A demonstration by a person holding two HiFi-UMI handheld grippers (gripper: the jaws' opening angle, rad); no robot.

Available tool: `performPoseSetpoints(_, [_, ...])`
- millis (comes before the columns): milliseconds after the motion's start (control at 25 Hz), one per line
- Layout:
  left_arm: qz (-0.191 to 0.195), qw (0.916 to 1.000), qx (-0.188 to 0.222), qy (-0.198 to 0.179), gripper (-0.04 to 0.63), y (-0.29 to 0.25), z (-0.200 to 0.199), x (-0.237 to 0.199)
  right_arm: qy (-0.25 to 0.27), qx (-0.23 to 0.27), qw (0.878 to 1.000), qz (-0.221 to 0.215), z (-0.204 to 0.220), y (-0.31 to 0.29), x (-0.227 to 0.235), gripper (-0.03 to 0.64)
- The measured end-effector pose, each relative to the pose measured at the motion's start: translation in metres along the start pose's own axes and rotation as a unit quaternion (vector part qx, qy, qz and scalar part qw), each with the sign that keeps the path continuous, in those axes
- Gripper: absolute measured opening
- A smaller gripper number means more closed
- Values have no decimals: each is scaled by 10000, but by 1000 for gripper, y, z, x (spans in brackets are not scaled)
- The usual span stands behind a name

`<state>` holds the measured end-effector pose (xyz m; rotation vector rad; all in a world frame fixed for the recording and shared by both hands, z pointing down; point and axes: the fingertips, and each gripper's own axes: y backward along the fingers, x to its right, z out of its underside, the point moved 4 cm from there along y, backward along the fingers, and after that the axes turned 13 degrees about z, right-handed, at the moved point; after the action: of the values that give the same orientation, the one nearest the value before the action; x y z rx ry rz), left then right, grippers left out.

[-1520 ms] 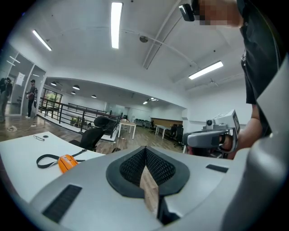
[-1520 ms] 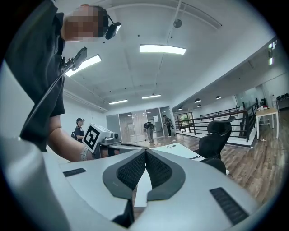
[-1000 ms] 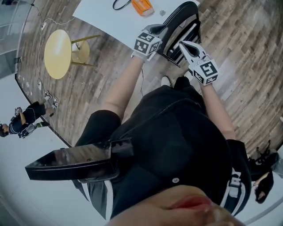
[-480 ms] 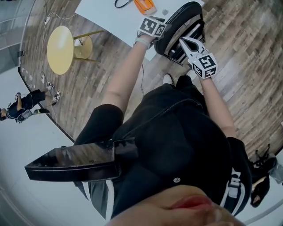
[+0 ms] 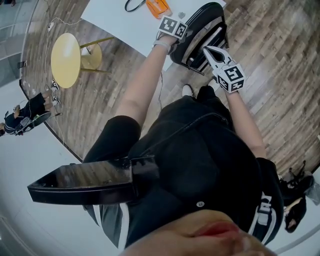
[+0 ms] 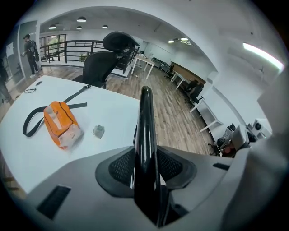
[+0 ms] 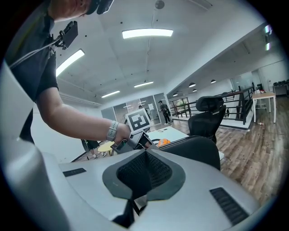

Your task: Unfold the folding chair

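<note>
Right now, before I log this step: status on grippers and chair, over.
Left gripper open, jaws just been opening, chair edge between them. Right gripper shut, empty. Chair folded, upright. White table close beside it.

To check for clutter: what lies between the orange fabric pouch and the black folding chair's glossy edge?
A small grey object on the white table, apart from both; the left gripper view shows it.

A folding chair (image 5: 200,35) is standing at twelve o'clock from the person (image 5: 200,150), just beside a table (image 5: 115,20) lying at eleven. A pouch (image 5: 157,6) is resting on the table near the chair. A round stool (image 5: 65,60) is sitting at ten, well apart.
</note>
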<state>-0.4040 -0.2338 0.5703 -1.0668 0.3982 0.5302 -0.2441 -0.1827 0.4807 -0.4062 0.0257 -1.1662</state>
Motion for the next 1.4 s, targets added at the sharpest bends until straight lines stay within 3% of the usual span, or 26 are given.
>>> performPoseSetpoints(120, [56, 10000, -49, -15, 103, -2, 0, 1, -34, -5, 10000, 66, 3, 3, 4, 8])
performPoseSetpoints(640, [-183, 9998, -122, -40, 100, -7, -5, 4, -285, -47, 9990, 328, 13, 9, 14, 8])
performPoseSetpoints(880, [-109, 9998, -77, -150, 98, -16, -3, 28, -538, -295, 9945, 854, 29, 10, 24, 8])
performPoseSetpoints(1080, [-25, 9998, -16, -216, 97, -27, -1, 48, -1119, -611, 9767, 1727, 58, 10, 50, 8])
performPoseSetpoints(1400, [4, 9997, 68, -231, 95, -40, 1, 74, -2062, -1472, 9282, 2726, 131, -4, 83, 9])
